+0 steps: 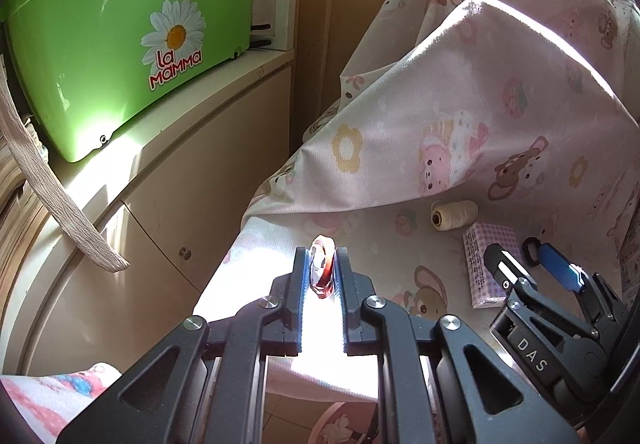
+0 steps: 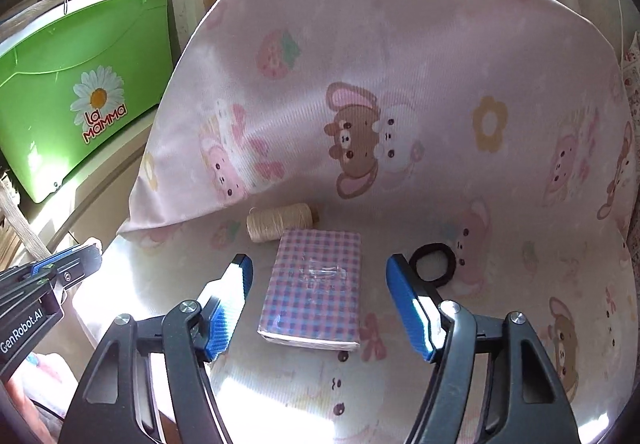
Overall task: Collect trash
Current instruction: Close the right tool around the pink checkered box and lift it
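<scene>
One small piece of trash (image 1: 322, 268) is being held tight between the fingers (image 1: 298, 284) of the left gripper (image 1: 321, 264). It is sticking up past the fingertips. It is looking like a crumpled wrapper, red and silvery, and part of it is shining in the sun. It is too squashed to say for sure what it was.

So the picking-up step seems to be done for this piece, and the carrying step is going on. No trash bin is showing in either view, so the next move is probably taking the wrapper off to wherever trash goes. The grip needs to be kept firm, because the wrapper is thin and slippery-looking and could slide out.

The right gripper (image 2: 319, 296) is hanging with its fingers spread wide and holding nothing. A checked tissue pack (image 2: 314, 290) is lying on the cartoon sheet (image 2: 500, 284) right between and just beyond those open fingers. A spool of thread (image 2: 279, 222) is lying farther ahead of the fingers, just past the pack. A black hair tie (image 2: 434, 264) is lying just outside the right-hand finger. If the pack is counting as trash, the right gripper is lined up well for closing on it, but that is hard to judge from here.

A green box (image 1: 120, 43) is sitting off to the left of the left fingers.
</scene>
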### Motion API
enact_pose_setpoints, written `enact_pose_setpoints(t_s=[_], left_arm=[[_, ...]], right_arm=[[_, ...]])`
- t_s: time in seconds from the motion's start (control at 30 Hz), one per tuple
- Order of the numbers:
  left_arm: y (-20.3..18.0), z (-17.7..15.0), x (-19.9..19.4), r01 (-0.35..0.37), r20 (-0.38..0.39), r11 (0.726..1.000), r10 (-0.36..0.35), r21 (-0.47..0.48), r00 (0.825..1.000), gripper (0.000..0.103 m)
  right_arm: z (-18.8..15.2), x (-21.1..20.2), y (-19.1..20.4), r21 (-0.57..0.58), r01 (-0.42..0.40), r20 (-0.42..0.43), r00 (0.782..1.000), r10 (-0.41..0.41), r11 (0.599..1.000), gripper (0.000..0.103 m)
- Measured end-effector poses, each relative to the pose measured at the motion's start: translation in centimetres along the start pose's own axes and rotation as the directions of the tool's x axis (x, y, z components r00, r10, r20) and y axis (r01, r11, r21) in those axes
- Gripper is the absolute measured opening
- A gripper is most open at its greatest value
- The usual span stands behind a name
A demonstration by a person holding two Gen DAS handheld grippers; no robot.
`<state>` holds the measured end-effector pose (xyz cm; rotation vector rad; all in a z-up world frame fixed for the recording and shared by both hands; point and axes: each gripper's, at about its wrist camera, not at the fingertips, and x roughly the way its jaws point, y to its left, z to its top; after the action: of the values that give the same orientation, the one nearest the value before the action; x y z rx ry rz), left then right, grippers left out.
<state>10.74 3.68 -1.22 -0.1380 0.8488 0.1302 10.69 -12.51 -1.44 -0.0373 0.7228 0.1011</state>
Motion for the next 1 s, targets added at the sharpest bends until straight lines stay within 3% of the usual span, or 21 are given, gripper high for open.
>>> enact_pose_setpoints(t_s=[0.13, 0.2, 0.67, 0.77, 0.9, 1.0], left_arm=[[-0.1, -0.1, -0.5, 0.005, 0.026, 1.000, -0.005, -0.012, 1.000, 0.012], [-0.1, 0.0, -0.8, 0.015, 0.035, 1.000, -0.015, -0.010, 0.999, 0.012], [0.3, -0.1, -1.6, 0.041, 0.037, 0.999, -0.040, -0.015, 0.998, 0.012], [0.1, -0.2, -1.6, 0.071, 0.023, 0.997, -0.071, -0.002, 0.997, 0.012], [-0.5, -0.5, -2.5, 0.187, 0.047, 0.982, -0.187, -0.001, 0.981, 0.011], [-1.3, -0.6, -3.4, 0.211, 0.059, 0.977, -0.212, 0.031, 0.975, 0.011]], right_arm=[[-0.2, 1.1, 0.2, -0.018, 0.047, -0.045, 0.998, -0.048, 0.999, 0.063], [-0.3, 1.2, -0.1, 0.005, 0.002, -0.057, 0.998, -0.002, 1.000, 0.052], [-1.3, -2.5, -2.7, 0.014, -0.053, -0.059, 0.997, 0.054, 0.998, 0.045], [-1.8, -3.4, -3.2, 0.012, -0.056, -0.060, 0.997, 0.057, 0.998, 0.045], [-2.3, -4.9, -4.1, 0.014, -0.071, -0.058, 0.996, 0.072, 0.997, 0.045], [-2.5, -5.8, -4.5, 0.010, -0.084, -0.052, 0.995, 0.085, 0.996, 0.045]])
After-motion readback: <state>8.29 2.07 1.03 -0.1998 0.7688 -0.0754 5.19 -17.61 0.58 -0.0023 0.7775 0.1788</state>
